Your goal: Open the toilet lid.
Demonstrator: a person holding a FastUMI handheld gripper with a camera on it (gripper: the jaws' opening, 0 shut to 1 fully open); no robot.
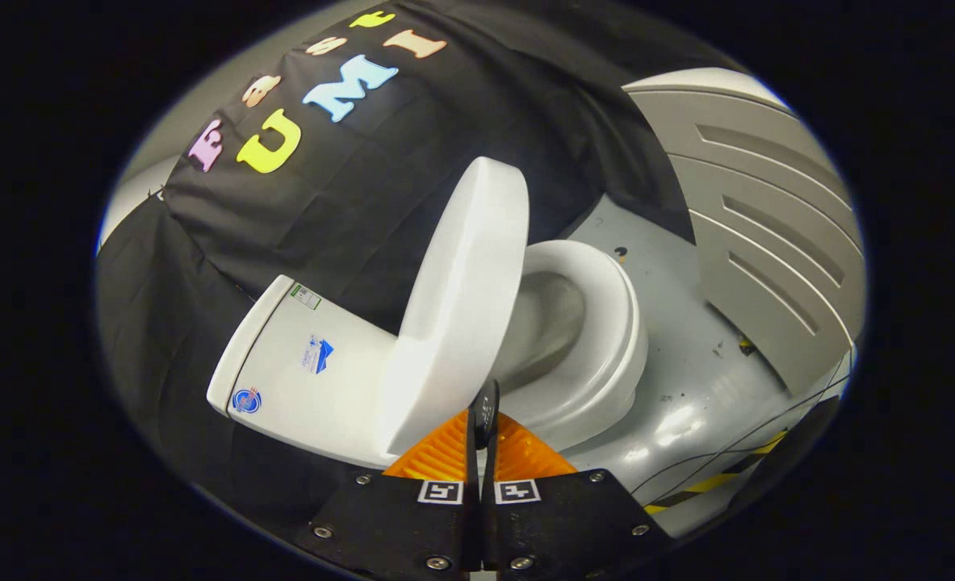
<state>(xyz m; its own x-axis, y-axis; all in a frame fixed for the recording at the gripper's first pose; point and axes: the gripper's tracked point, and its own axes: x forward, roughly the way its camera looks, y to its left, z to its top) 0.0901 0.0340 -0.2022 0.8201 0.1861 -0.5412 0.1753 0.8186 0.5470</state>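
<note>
The one camera rides on the gripper (481,440) and looks forward along its fingers — closed together — at close range onto the toilet (412,339), the whole view tilted, the booth wall (348,194) beyond.

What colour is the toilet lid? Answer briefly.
White, plain; clearest in the gripper view, where the toilet lid stands raised just beyond the closed claw.

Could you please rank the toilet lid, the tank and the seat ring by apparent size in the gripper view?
1. Toilet lid, raised, just ahead of the shut hand-held gripper.
2. Tank, close to the lid in apparent size, so that order is unsure.
3. Seat ring, partly hidden by the lid.
</note>
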